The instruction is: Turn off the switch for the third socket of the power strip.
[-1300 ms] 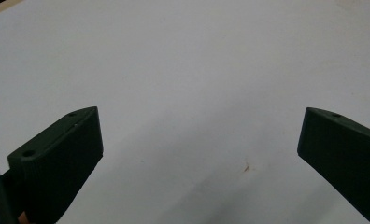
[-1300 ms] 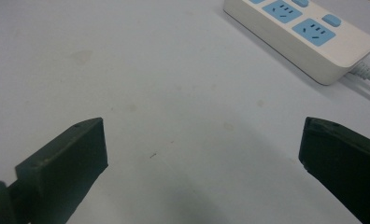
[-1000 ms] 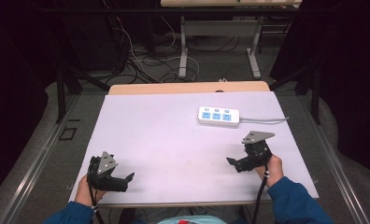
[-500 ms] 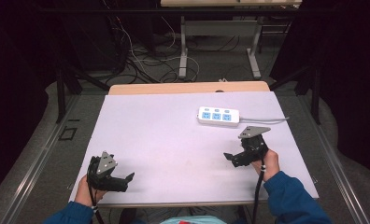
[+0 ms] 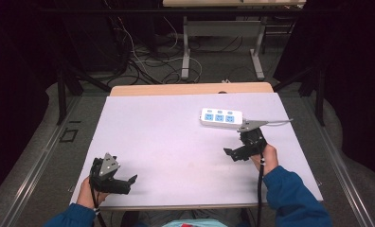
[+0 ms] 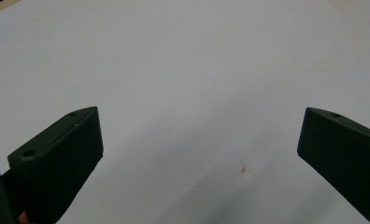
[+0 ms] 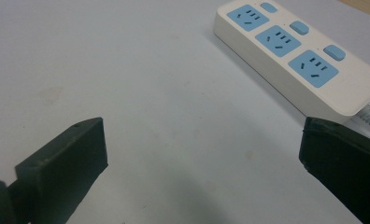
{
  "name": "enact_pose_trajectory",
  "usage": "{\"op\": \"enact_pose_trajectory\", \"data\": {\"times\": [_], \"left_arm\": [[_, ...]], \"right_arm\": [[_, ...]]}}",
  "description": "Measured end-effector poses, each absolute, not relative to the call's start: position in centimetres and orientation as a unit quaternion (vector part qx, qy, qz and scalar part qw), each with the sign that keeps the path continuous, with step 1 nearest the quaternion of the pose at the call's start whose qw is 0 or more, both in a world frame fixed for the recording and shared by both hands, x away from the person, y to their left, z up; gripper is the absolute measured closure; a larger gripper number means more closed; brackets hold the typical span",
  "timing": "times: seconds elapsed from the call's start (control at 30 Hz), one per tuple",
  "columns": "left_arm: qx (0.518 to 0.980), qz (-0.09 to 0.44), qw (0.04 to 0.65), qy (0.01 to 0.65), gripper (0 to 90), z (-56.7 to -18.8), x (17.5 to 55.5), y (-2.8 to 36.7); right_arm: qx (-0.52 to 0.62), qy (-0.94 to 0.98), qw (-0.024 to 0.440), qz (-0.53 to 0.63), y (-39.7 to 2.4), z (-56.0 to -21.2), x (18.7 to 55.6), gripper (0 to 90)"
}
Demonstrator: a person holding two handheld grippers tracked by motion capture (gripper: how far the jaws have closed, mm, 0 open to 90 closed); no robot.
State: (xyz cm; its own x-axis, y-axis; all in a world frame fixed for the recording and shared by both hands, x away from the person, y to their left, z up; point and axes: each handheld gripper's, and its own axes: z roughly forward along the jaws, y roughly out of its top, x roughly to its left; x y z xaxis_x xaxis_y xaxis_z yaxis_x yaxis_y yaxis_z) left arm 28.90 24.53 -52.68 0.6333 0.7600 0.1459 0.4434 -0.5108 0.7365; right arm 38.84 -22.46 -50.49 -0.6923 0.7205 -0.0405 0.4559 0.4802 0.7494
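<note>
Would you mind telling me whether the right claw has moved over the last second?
Yes. The right claw has moved up the table toward the power strip, which stayed put.

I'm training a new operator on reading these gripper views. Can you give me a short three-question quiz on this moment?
1. True or false: the right gripper is shut on the power strip.
2. How many blue sockets does the power strip have? A) two B) three C) four
3. Fill in: in the left gripper view, the left gripper has its jaws wide apart over the bare white ___.

Key
1. False: its jaws stand open, and the strip lies apart from them on the table.
2. B: three sockets, each with a blue switch beside it.
3. Table.
</note>
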Motion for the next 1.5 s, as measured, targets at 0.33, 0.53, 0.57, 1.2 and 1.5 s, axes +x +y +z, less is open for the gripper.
{"op": "enact_pose_trajectory", "data": {"times": [0.33, 0.53, 0.57, 1.2, 1.5], "left_arm": [[0.841, 0.23, 0.334, 0.357, 0.3, -52.7, 28.7, 24.6], [0.842, 0.232, 0.333, 0.356, 0.3, -52.7, 28.8, 24.4], [0.844, 0.228, 0.333, 0.354, 0.3, -52.7, 28.9, 24.4], [0.844, 0.227, 0.331, 0.355, 0.3, -52.8, 28.9, 24.4], [0.843, 0.228, 0.333, 0.355, 0.2, -52.7, 28.7, 24.5]], "right_arm": [[0.354, 0.841, 0.17, 0.372, -21.6, -50.3, 40.9, 0.9], [0.357, 0.844, 0.173, 0.361, -21.0, -50.3, 41.7, 3.0], [0.355, 0.844, 0.178, 0.362, -20.9, -50.3, 42.0, 2.5], [0.355, 0.842, 0.178, 0.364, -20.0, -50.1, 45.0, 0.7], [0.364, 0.84, 0.172, 0.364, -19.6, -50.0, 46.1, 0.5]]}}
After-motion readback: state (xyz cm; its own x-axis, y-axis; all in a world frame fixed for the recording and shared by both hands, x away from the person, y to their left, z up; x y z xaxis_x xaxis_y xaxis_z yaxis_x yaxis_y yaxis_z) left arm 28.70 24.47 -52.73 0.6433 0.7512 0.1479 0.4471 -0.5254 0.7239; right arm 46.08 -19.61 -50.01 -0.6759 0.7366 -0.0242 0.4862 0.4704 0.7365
